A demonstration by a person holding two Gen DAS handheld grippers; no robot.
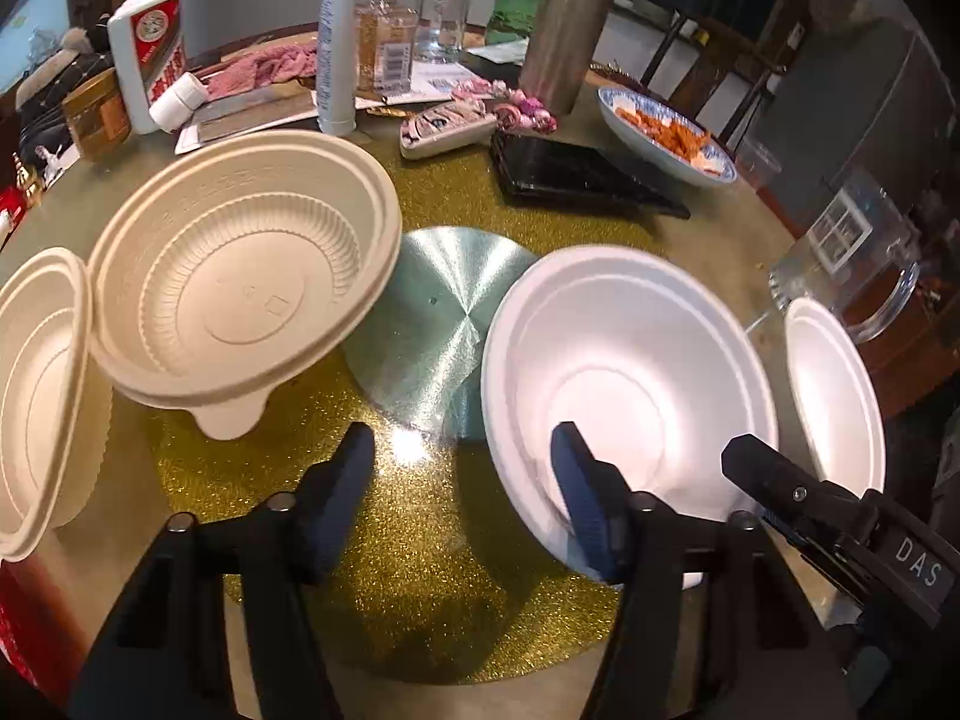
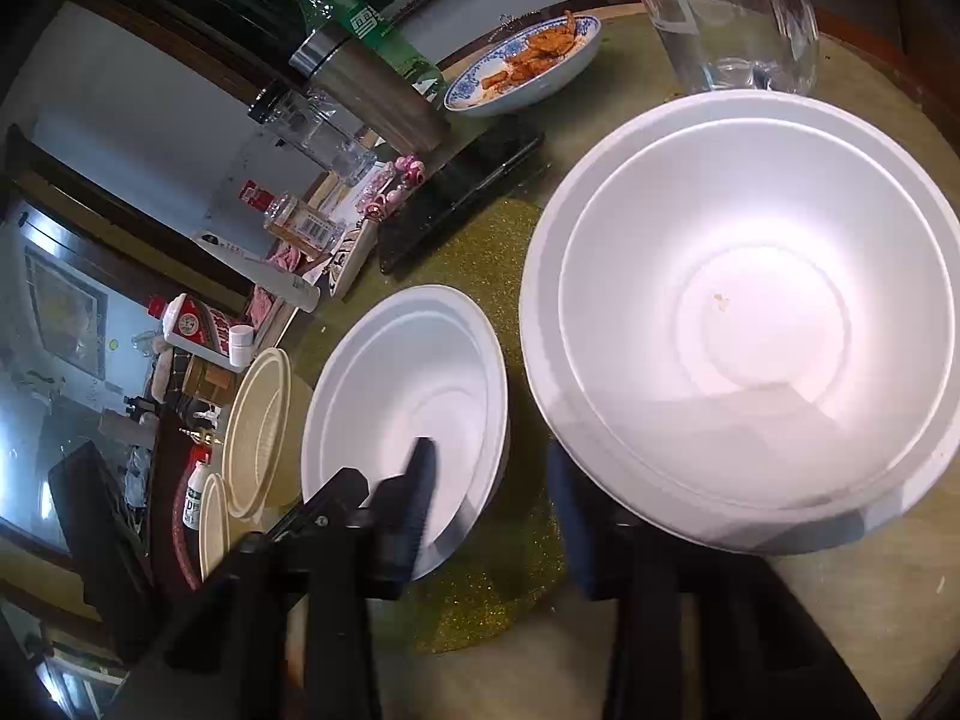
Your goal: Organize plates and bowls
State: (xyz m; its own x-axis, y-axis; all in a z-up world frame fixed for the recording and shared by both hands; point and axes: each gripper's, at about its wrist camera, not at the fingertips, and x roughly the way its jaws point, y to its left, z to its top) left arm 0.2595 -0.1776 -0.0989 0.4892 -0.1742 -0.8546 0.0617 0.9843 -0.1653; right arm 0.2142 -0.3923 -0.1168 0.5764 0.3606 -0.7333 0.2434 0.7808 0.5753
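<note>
A gold glitter mat (image 1: pixel 420 600) is taken as the landmark. On its right part a white bowl (image 1: pixel 630 384) is seen, and just off its right edge a stack of white bowls (image 2: pixel 750 312) is set, close beside the first. At its left edge a beige bowl (image 1: pixel 240 276) is tilted toward the mat's middle, and a second beige bowl (image 1: pixel 42 396) is stood steeply just outside it, the two rims touching. Beyond the mat's far right corner a blue-patterned dish (image 1: pixel 666 132) of food is placed. The left gripper (image 1: pixel 465 489) is held over the mat's near side with its jaws released; the white bowl's near-left rim is straddled, one finger inside the bowl, but nothing is clamped. The right gripper (image 2: pixel 489 495) is held at the mat's right side, jaws likewise apart, with bare mat shown between them and nothing grasped.
</note>
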